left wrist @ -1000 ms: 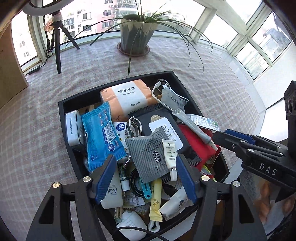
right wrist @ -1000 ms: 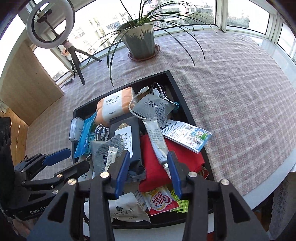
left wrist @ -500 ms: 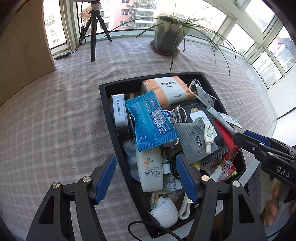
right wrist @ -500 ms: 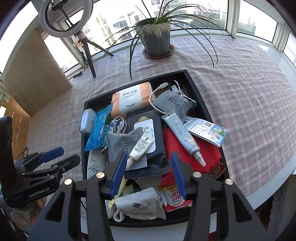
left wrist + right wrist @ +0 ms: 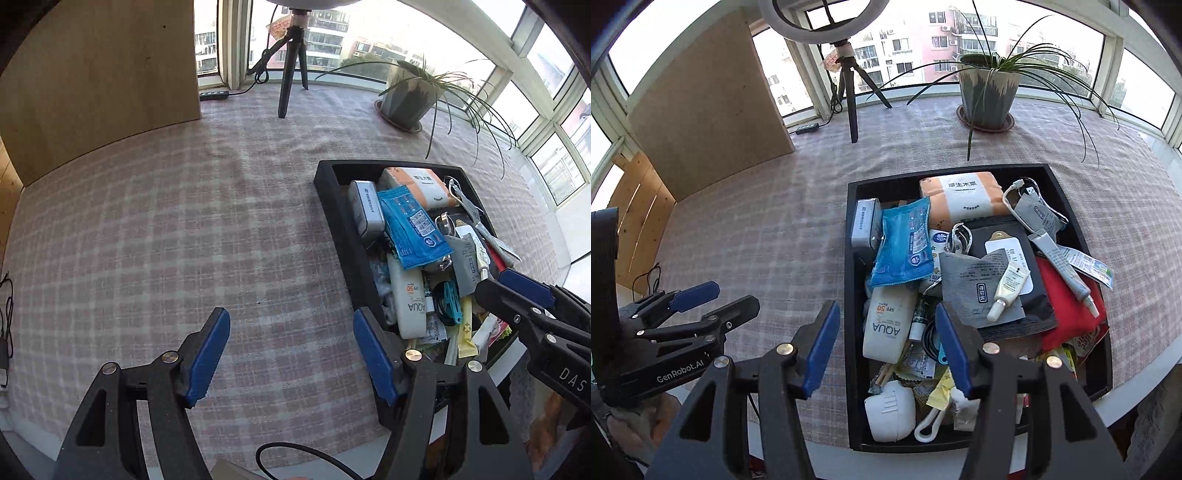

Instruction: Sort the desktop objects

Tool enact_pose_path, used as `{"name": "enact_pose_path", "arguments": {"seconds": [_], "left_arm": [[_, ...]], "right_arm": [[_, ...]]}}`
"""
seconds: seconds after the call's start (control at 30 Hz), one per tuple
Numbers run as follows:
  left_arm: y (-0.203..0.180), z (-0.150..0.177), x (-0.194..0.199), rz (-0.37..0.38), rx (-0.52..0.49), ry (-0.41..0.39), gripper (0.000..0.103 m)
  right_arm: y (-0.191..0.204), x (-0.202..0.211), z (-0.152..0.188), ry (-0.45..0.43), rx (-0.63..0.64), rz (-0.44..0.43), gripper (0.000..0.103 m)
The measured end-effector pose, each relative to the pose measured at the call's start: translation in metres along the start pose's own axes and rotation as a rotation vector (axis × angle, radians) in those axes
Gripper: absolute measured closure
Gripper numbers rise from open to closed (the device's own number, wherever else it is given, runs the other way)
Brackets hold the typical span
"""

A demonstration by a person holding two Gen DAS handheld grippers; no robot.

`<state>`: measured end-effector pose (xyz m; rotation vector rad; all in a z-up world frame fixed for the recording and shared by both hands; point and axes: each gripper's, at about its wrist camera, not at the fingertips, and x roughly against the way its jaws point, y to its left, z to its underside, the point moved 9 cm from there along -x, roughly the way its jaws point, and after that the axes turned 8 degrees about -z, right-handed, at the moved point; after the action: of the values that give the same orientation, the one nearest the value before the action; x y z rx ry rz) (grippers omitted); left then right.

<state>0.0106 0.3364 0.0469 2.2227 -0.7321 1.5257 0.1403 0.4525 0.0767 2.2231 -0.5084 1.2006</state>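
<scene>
Tray: the black tray [image 5: 851,295] is sitting near the table's front edge, holding every small item in one overlapping heap; none is lying out on the checked tablecloth [image 5: 166,240].
Top layer: a blue wipes pack [image 5: 905,243] is leaning over a white AQUA sunscreen tube [image 5: 886,325], and a small cream tube [image 5: 1008,288] is lying across a grey sachet [image 5: 975,288], so these are probably the easiest to lift.
Far end: an orange tissue pack [image 5: 962,195] is resting against the back wall, with a silver tin [image 5: 864,221] standing on edge along the left wall.
Right side: a long grey tube [image 5: 1063,266] is slanting over a red cloth [image 5: 1067,306].
Left gripper [image 5: 291,354]: jaws are standing wide apart, gripping nothing, hovering over bare cloth left of the tray, seemingly where sorted items could go.
Right gripper [image 5: 884,350]: jaws are likewise spread and empty, straddling the tray's left wall above the sunscreen tube.
Stage: the heap is looking unsorted; which item is being targeted cannot be told.
Background: a potted plant [image 5: 988,92] and a tripod [image 5: 849,88] are standing well clear.
</scene>
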Motion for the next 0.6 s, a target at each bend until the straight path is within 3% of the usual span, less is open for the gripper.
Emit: {"name": "enact_pose_path", "arguments": {"seconds": [0.23, 0.6], "left_arm": [[0.079, 0.023, 0.003, -0.073, 0.044, -0.018, 0.036], [0.19, 0.052, 0.011, -0.118, 0.136, -0.046, 0.031]], "right_arm": [[0.076, -0.034, 0.013, 0.025, 0.013, -0.066, 0.049], [0.187, -0.074, 0.03, 0.029, 0.115, -0.054, 0.049]]}}
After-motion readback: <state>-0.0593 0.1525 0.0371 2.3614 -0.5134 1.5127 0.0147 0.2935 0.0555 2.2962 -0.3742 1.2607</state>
